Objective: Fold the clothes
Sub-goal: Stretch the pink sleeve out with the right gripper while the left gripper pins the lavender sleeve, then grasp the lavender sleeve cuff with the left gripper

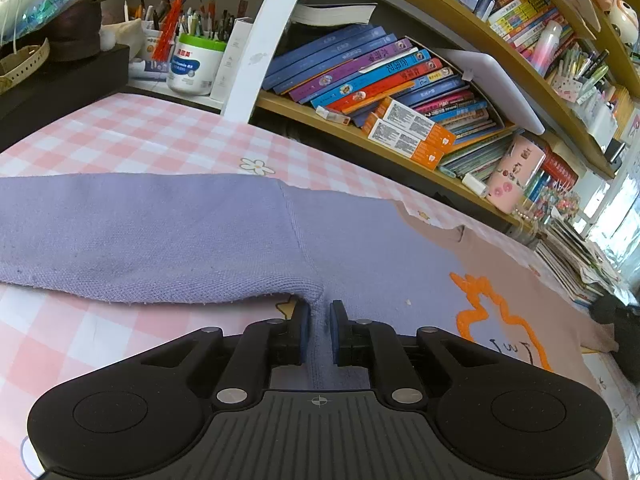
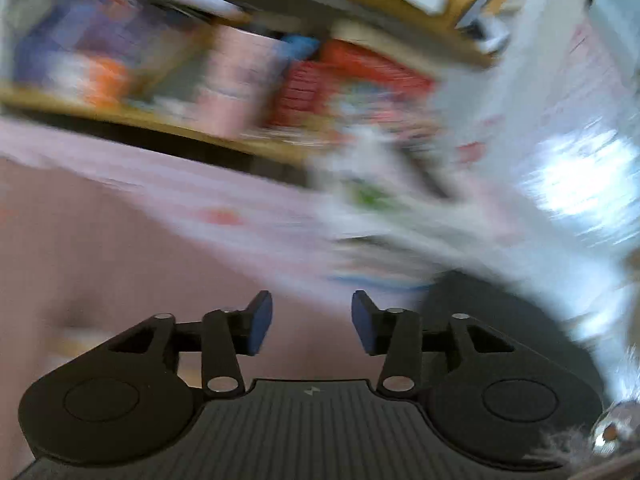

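Sweater (image 1: 192, 232) (left view only), pinched

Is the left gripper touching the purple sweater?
Touching. In the left wrist view, the left gripper is closed on a ridge of the purple sweater beside the armpit seam, with cloth pinched between both blue pads.

Pink checked tablecloth (image 1: 132, 136), crowded bookshelf (image 1: 400, 92), pen-filled tub (image 1: 196, 64) behind.
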A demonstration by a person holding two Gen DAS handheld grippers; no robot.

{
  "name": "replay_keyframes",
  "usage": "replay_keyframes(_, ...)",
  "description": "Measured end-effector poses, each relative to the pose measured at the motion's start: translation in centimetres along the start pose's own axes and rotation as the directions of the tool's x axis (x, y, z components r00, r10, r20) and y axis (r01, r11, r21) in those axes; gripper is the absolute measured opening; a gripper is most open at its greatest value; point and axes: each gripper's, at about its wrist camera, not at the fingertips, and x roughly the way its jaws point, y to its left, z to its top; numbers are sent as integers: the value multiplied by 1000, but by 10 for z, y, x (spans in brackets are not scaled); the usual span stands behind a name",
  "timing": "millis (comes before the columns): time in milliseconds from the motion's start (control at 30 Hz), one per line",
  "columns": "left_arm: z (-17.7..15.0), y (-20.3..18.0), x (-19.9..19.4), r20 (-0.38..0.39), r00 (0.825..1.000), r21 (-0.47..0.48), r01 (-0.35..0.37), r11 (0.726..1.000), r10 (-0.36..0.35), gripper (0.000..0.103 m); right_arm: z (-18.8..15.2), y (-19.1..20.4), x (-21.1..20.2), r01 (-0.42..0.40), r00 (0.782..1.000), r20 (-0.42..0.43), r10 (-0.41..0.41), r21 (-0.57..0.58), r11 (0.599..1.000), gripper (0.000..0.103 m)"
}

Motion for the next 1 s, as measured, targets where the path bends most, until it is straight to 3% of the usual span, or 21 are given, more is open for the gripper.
replay_keyframes(100, -1, -1, -3, 0, 1000, 9, 2, 1000, -2, 13, -26, 41, -30, -223, 975, -7, 224, 34, 974, 47)
replay_keyframes(200, -3, -3, -7, -2, 1000, 27, 1, 1000, 0, 22, -52, 69, -46, -303, 952, -30, 304, 43, 952, 47)
replay_keyframes(233, -5, -6, -12, -8, 1000, 47, -4, 999, 4, 29, -60, 74, -49, -323, 945, -36, 326, 61, 944, 47)
replay_keyframes(267, -7, -8, -17, -15, 1000, 63, -4, 998, 5, 38, -66, 76, -53, -333, 941, -37, 336, 75, 940, 48)
replay_keyframes(333, -13, -10, -31, -27, 1000, 88, -8, 996, 11, 45, -75, 77, -58, -342, 936, -41, 348, 107, 933, 51)
replay_keyframes(667, -41, -11, -84, -59, 996, 72, -63, 995, 67, 45, -104, 73, -84, -372, 919, -50, 391, 217, 902, 52)
replay_keyframes(1000, -51, -23, -91, -80, 994, 107, -66, 992, 75, 45, -120, 74, -102, -413, 902, -16, 431, 259, 873, 52)
